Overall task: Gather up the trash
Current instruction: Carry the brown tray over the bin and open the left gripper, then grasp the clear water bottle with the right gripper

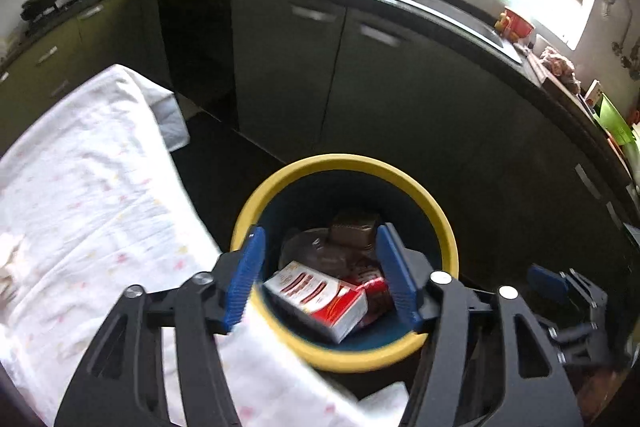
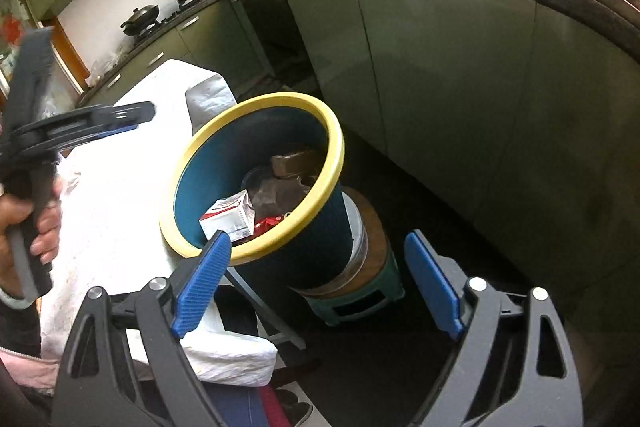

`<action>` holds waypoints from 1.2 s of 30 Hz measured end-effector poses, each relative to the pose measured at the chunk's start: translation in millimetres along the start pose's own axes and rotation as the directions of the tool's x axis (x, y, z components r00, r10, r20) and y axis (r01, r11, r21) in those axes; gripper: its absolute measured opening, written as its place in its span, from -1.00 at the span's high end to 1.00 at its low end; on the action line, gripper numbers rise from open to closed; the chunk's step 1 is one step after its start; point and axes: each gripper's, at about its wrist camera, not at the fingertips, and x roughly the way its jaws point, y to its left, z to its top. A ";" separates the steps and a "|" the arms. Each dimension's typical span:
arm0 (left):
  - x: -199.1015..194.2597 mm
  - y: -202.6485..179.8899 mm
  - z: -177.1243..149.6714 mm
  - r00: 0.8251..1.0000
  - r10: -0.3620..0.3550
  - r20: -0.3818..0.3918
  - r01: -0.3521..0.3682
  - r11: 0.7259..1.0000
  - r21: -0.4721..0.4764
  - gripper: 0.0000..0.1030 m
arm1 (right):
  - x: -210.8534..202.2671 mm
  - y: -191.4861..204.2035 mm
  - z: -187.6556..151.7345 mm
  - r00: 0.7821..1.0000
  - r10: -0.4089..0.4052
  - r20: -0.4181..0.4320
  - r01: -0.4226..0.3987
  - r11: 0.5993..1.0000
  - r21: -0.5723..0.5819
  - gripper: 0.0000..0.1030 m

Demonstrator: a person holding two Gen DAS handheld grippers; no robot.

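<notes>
In the left wrist view, the left gripper [image 1: 320,277] hangs above a blue bin with a yellow rim [image 1: 436,205] in the lower middle of the frame. Its jaws stand wide apart and hold nothing. Inside the bin lie a white and red carton [image 1: 316,301], a brown packet [image 1: 354,223] further back, and some red wrapping [image 1: 374,287] beside the carton. A table with a white cloth [image 1: 92,195] fills the left side of the frame, just beside the bin.

In the right wrist view, the right gripper [image 2: 316,281] is in the lower part of the frame, also wide open and empty. Its left pad [image 2: 200,287] is in front of the near rim of the bin; I cannot tell if it touches. The bin stands on a green stool [image 2: 360,301] in the middle of the frame. At the left edge, a hand [image 2: 28,227] grips the handle of the other gripper. Dark cabinet doors [image 2: 440,87] fill the upper right.
</notes>
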 end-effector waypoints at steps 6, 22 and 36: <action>-72.2 29.6 -41.3 0.998 0.024 0.065 -0.023 1.000 -0.015 -0.47 | 2.2 22.8 1.0 1.000 0.029 -0.009 -0.029 0.999 -0.045 -0.63; -237.7 138.3 -197.8 0.909 0.391 0.145 -0.374 0.918 -0.127 -0.81 | 35.7 213.2 20.0 0.955 0.246 -0.168 -0.289 0.902 -0.320 -0.63; -283.9 196.7 -275.4 0.832 0.537 0.140 -0.500 0.835 -0.230 -0.90 | 98.3 441.6 37.2 0.786 0.314 -0.533 -0.537 0.774 -0.336 -0.61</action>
